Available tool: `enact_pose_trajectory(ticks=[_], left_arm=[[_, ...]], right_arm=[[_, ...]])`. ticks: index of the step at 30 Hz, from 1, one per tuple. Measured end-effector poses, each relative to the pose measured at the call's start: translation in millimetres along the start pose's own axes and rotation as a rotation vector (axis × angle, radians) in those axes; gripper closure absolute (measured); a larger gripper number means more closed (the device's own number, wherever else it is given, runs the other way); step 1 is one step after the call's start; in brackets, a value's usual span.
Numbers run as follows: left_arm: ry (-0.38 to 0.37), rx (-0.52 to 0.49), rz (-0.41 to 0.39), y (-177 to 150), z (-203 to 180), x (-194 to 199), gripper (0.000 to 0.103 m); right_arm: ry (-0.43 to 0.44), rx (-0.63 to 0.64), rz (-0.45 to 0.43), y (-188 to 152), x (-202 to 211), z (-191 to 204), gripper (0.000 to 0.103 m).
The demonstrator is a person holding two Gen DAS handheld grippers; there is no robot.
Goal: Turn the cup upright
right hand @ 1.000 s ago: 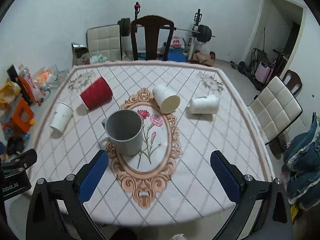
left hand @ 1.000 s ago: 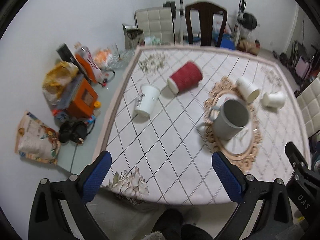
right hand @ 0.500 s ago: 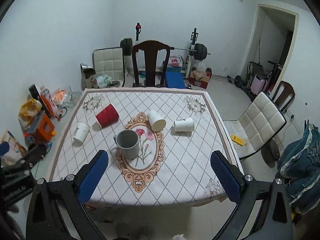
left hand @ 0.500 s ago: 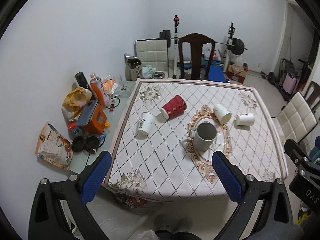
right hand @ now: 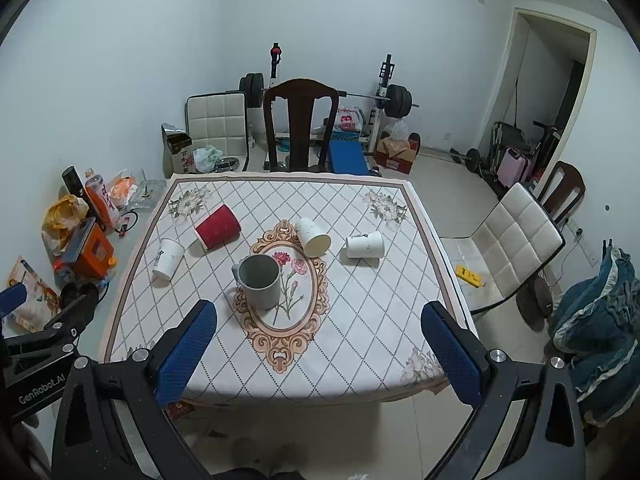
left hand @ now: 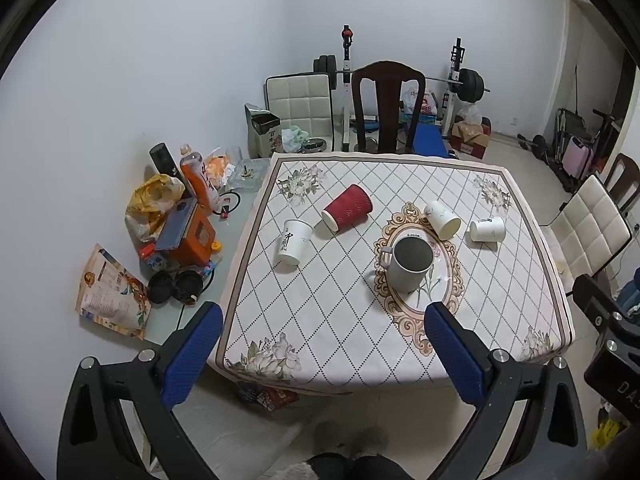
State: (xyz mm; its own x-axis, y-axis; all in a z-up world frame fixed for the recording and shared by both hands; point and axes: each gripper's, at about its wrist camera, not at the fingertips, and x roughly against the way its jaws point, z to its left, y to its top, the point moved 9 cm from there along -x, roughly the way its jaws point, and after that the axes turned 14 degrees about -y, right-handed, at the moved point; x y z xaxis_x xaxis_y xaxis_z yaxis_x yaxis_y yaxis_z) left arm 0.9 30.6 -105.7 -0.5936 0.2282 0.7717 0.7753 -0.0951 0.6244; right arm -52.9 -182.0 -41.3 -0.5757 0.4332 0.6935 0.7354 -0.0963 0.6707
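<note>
Both tools are held back from the desk (right hand: pixel 256 376), high enough that each camera takes in the whole patterned cloth. The left tool (left hand: pixel 320 354) has its blue pads spread wide with nothing between them, and the right tool (right hand: pixel 320 352) is equally wide apart and empty, probably readied for a reach.

The grey mug (right hand: pixel 259 282) stands upright on the oval floral medallion (right hand: pixel 286 296) at the cloth's centre, mouth up, handle toward the left; it looks like the one vessel needing no work. The cups to be righted lie on their sides around it: a red ribbed paper cup (right hand: pixel 217 227) toward the far left with its mouth facing the near side, a white printed cup (right hand: pixel 167 259) near the left edge, a white cup (right hand: pixel 313 237) touching the medallion's far rim, and another white cup (right hand: pixel 365 245) lying to its right.

Being light paper, these cups will likely roll or crush, so a gentle pinch across the wall suits them
</note>
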Motion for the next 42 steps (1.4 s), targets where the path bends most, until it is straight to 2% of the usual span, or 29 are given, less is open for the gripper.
enact_pose_trajectory(ticks=[42], left_arm=[[-0.009, 0.006, -0.001, -3, 3, 2, 0.0]], right_arm=[[0.041, 0.015, 0.041, -9, 0, 12, 0.0]])
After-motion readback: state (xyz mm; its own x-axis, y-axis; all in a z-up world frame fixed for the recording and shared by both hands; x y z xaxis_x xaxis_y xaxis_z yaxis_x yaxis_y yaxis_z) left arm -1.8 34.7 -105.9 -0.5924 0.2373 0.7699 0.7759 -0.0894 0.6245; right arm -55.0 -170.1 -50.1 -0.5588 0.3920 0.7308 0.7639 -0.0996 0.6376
